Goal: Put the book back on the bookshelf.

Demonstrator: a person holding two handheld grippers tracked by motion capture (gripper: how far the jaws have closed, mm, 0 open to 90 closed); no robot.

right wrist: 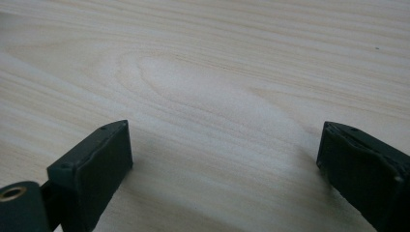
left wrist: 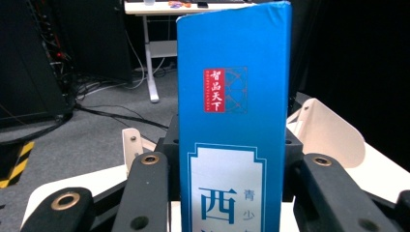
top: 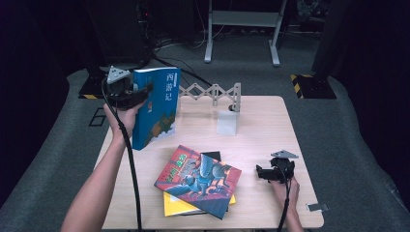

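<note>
While carrying the blue book upright above the table's left edge, pinched in the left gripper; right gripper spread, idle. Next, probably: standing it by the bookend.

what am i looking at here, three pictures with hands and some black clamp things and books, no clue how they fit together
A person sits at a wooden table and holds a hand-operated gripper in each hand. The high view looks down from above. The other two pictures come from small cameras riding on each gripper, looking along its black fingers.

The left gripper is shut on a blue book, holding it upright off the table; its own camera sees the cover close up. The right gripper rests low over bare wood, fingers open, holding nothing.

On the table lie a stack of books and an expanding rack with a white end plate.
</note>
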